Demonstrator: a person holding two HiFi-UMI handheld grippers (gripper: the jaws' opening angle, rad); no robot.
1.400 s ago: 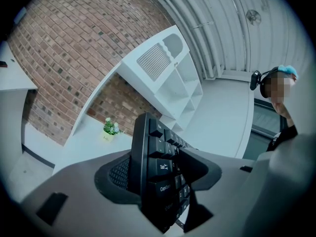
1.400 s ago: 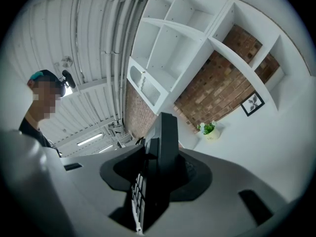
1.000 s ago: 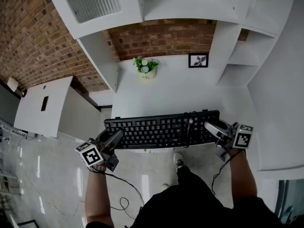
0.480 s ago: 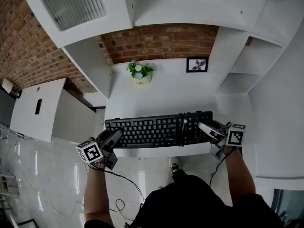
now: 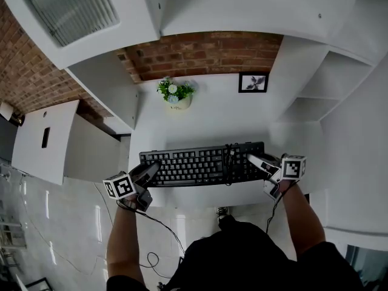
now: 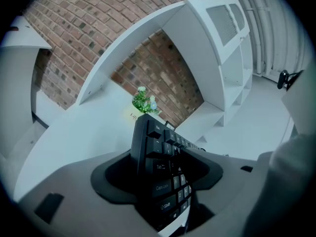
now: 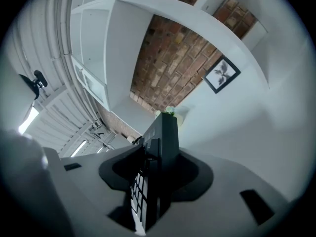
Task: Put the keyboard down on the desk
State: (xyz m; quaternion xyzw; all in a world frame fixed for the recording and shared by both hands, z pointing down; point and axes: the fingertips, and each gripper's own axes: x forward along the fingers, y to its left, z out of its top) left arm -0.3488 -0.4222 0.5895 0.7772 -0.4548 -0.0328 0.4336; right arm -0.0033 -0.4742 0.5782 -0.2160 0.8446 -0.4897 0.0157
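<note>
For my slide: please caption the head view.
A black keyboard, held at its ends by the left gripper and right gripper, at the front edge of the white desk.

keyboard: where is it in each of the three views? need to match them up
Head view: keyboard across the middle, by the front edge of the desk.
Left gripper view: keyboard lower centre, Esc end between the jaws.
Right gripper view: keyboard lower centre, edge-on between the jaws.
Shared landmark: potted plant, beyond the keyboard in all three.

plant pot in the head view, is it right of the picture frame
No, the plant pot stands left of the picture frame on the desk.
</note>
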